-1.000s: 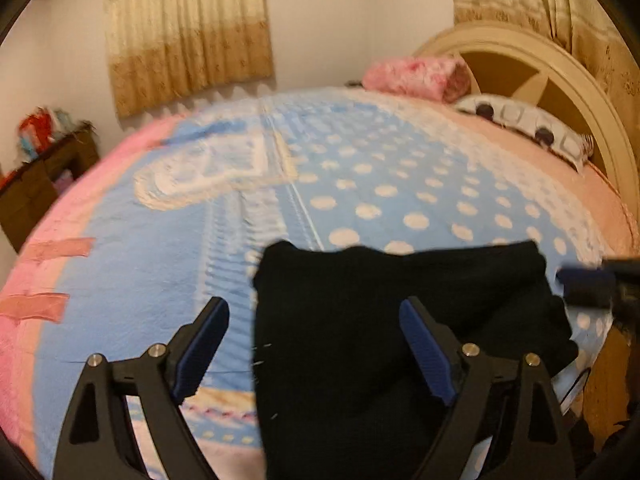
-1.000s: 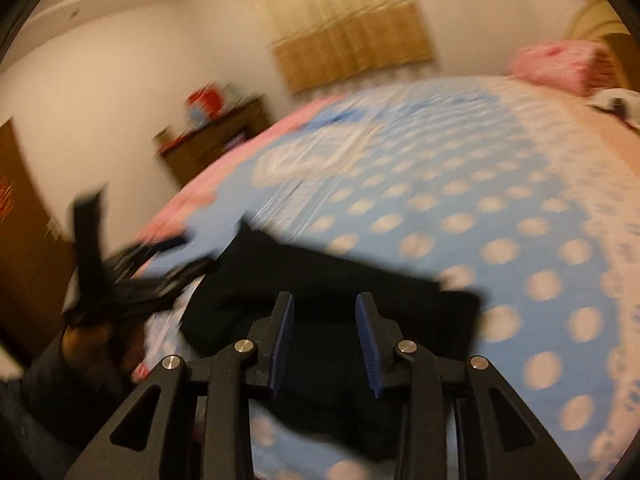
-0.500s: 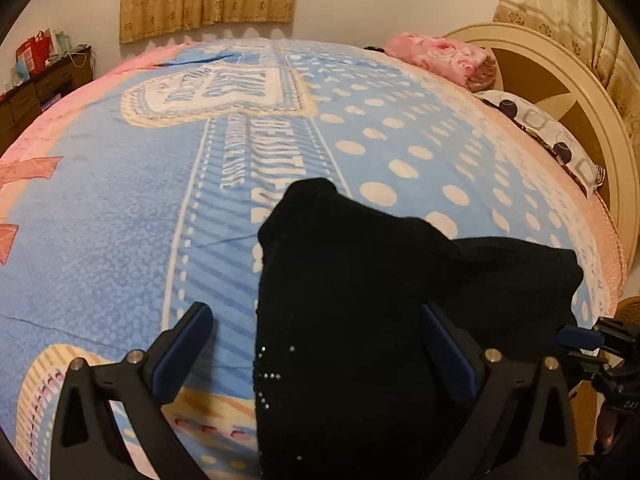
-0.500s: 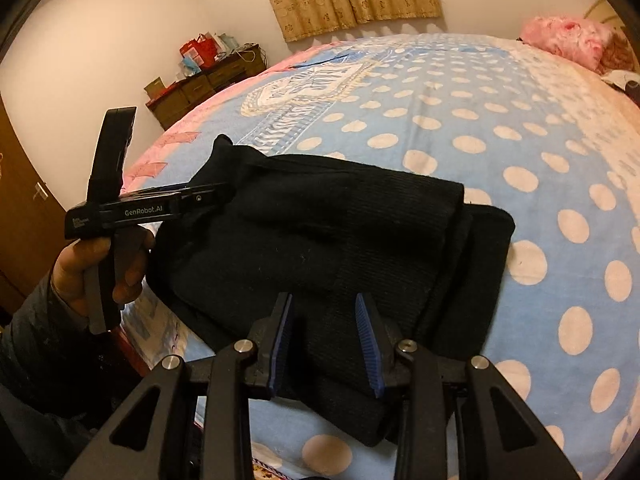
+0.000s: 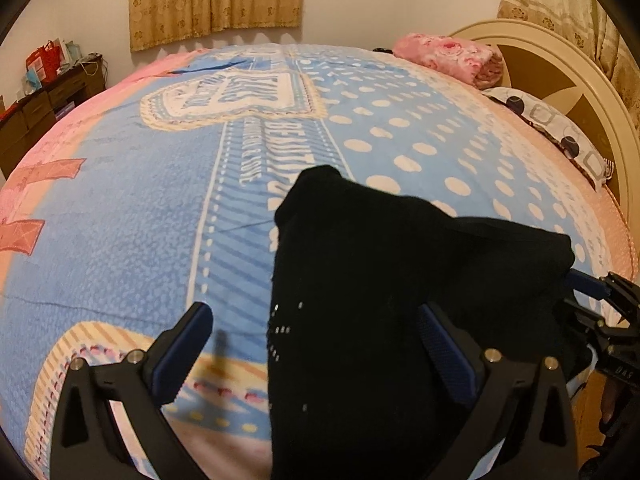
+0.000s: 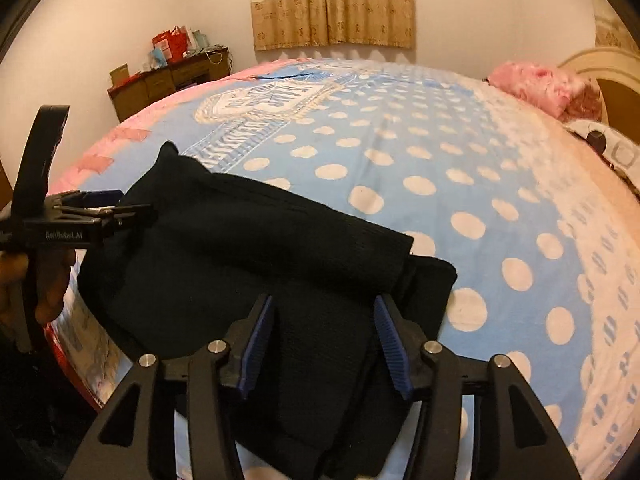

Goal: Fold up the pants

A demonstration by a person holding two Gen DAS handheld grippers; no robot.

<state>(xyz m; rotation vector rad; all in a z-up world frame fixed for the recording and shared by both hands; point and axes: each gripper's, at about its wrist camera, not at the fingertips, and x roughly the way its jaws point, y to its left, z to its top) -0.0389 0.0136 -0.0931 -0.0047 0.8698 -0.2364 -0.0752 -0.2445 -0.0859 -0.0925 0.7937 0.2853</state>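
Note:
The black pants (image 5: 400,280) lie folded in a thick stack on the near part of the blue dotted bed cover (image 5: 160,208); they also show in the right wrist view (image 6: 248,252). My left gripper (image 5: 316,344) is open wide and empty, its right finger over the pants' left edge. It shows from the side at the pants' left edge in the right wrist view (image 6: 100,208). My right gripper (image 6: 324,336) is open and empty above the pants' near right part. It shows at the pants' right edge in the left wrist view (image 5: 600,300).
A pink rolled blanket (image 5: 448,56) and a patterned pillow (image 5: 560,132) lie by the cream headboard (image 5: 560,68). A dark wooden dresser (image 6: 160,84) with bags stands by the far wall. Curtains (image 6: 332,0) hang behind the bed.
My right gripper has opened wider, from nearly shut to open, above the pants. The left gripper has dropped toward the pants and stays open. The pants have settled.

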